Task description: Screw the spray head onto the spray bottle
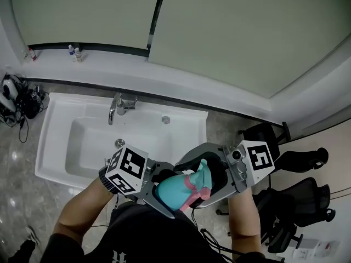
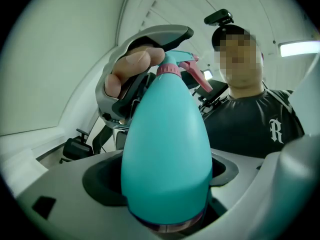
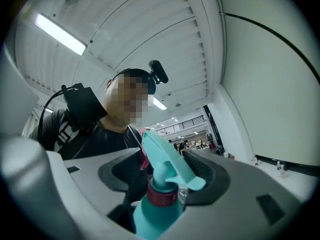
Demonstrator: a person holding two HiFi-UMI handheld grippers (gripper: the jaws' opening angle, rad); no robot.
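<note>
Both forearms are reaching in from below, aiming the two tools at each other in front of the sink (image 1: 55,147). The left hand-held gripper (image 1: 159,193) is clamping the bottle's (image 1: 171,195) base, holding it roughly level. The right hand-held gripper (image 1: 192,182) is standing open around the spray head (image 1: 202,175), which is sitting on the neck.

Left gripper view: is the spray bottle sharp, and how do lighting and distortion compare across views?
Left gripper view: spray bottle evenly lit, slightly soft close up, dark fisheye corners. Right gripper view: spray head sharp, ceiling light strip blown out, straight lines bowed. Head view: even lighting, sink edges curved.
</note>
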